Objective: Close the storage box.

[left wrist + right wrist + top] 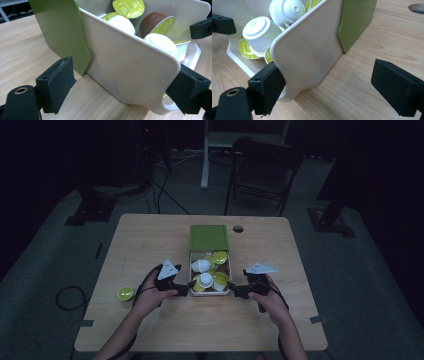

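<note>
High view: left gripper (189, 286) and right gripper (233, 290), jaws wide, straddle the white tray's (216, 293) side walls (nine and three o'clock), probably bracing it.

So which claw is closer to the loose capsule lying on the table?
Left. The left claw is at the tray's left wall, nearer the loose capsule; the right claw is at the far wall.

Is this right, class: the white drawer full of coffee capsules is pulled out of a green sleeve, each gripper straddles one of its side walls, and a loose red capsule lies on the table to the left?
One detail is wrong: the loose capsule is yellow-green, not red, as the high view shows. The white drawer does stick out of the green sleeve, with the left gripper and right gripper each straddling a side wall.
</note>
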Available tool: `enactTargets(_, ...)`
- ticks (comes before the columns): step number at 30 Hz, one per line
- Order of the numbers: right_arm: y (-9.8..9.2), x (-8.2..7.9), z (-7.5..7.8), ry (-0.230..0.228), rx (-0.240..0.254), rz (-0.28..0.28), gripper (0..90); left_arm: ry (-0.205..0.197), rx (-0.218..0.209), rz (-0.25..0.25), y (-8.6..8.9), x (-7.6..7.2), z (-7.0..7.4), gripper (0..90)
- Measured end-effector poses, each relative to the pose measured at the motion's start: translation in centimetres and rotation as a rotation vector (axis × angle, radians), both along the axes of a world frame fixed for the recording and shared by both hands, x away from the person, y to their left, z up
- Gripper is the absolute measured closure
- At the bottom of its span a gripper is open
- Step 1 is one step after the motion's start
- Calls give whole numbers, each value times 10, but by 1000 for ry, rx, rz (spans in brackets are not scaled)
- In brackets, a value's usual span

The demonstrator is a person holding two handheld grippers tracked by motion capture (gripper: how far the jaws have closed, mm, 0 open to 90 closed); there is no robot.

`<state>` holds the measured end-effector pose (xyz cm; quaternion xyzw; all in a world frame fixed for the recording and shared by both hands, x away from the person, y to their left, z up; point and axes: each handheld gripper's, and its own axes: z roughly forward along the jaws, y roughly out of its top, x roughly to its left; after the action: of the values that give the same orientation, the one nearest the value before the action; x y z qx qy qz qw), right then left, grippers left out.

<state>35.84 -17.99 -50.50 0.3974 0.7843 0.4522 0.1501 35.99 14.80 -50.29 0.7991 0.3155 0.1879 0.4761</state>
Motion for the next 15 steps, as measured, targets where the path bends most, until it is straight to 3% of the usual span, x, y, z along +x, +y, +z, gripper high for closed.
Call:
enactTargets(6, 1, 3, -1, 15, 9, -7, 124, 0, 3, 8, 1, 4, 0, 146)
enactTargets(15, 4, 9, 0, 4, -18, -2, 120, -1, 6, 25, 1, 9, 1, 146)
